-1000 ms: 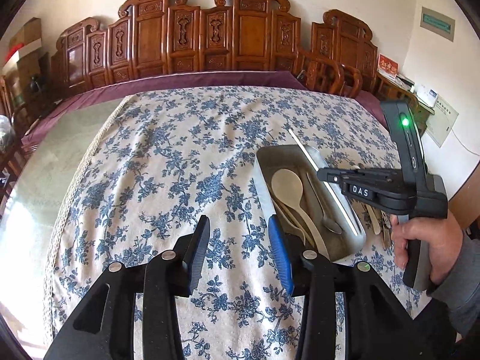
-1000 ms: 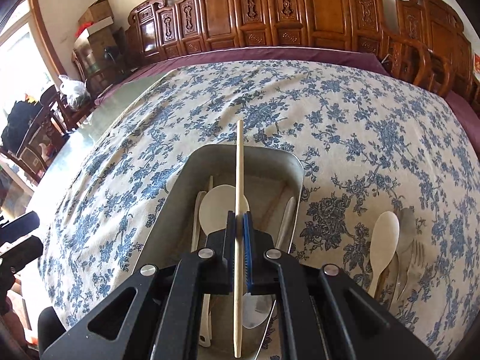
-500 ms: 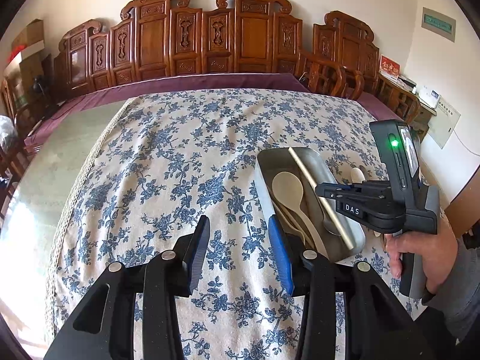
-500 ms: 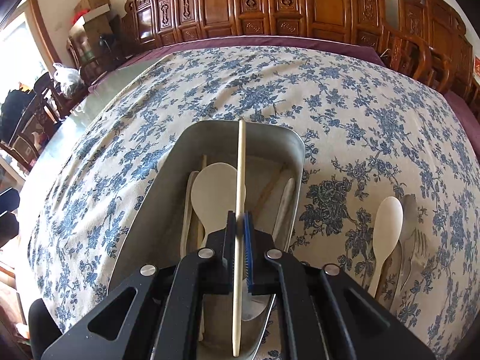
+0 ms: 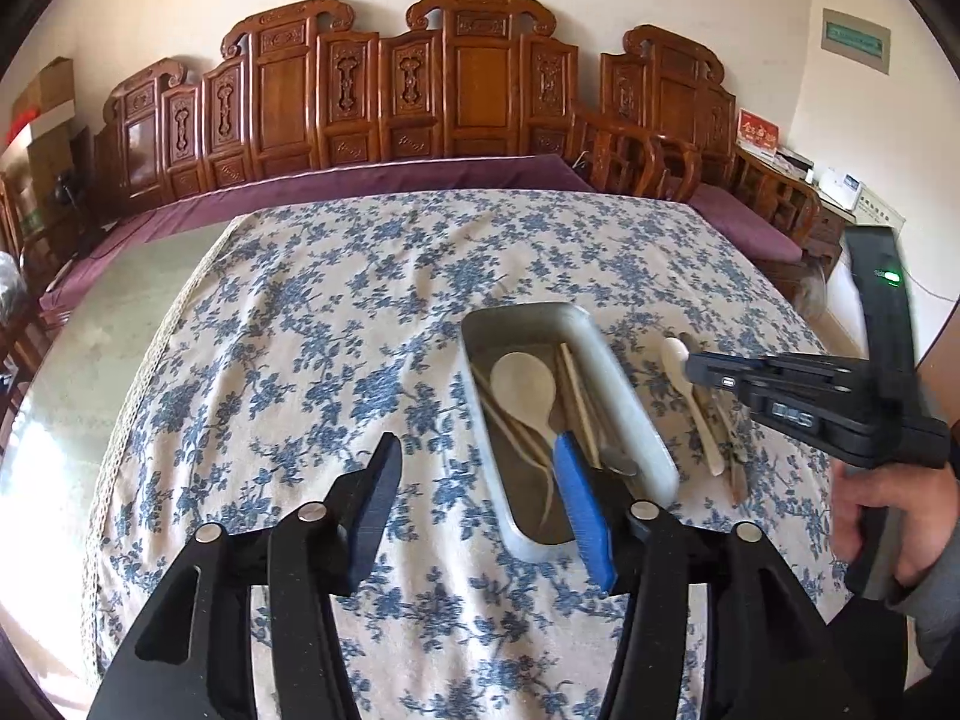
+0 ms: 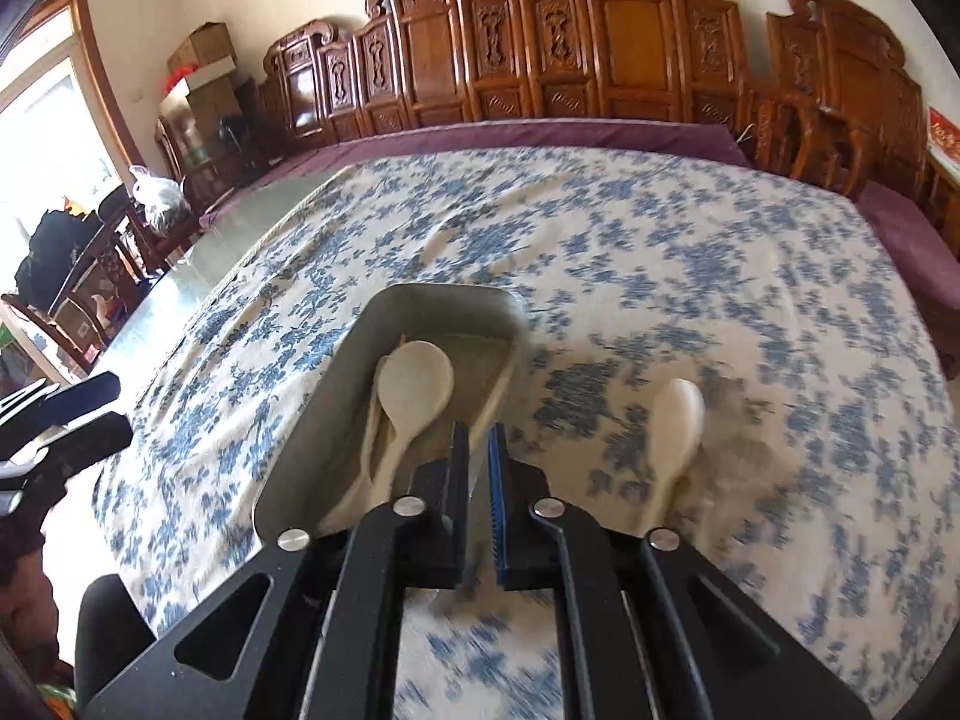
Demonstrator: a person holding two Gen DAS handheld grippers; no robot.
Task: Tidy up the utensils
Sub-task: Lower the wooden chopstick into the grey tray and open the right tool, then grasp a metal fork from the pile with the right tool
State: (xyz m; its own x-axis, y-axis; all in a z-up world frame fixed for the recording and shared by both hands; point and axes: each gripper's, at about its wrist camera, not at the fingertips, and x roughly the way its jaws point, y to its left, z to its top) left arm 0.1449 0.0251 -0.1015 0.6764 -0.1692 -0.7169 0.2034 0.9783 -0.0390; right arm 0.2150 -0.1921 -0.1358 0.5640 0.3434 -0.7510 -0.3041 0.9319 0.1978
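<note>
Near the table's right edge | chopstick (image 5: 577, 402) now lies in metal tray (image 5: 624, 414) | right gripper (image 6: 480, 456) just parted, empty | left gripper (image 5: 474, 468) widened, empty | spoon (image 6: 675, 426) beside tray next.

Both views are bright w/ daylight. The window (image 6: 54, 138) at left of the right wrist view is blown out to white, and the bare tabletop (image 5: 90, 360) shows a pale sheen on the left side of the left wrist view. Shadows are soft, e.g. faint under the metal tray (image 5: 630, 420). Strong fisheye: carved wooden chairs (image 5: 468, 78) bow into an arc, corners go black. The left view is mostly sharp, but the right gripper (image 5: 696, 367) and hand (image 5: 888, 516) smear. The right view is motion-blurred: the floral tablecloth (image 6: 690, 276) streaks, and the spoon outside the tray (image 6: 675, 432) looks soft.
</note>
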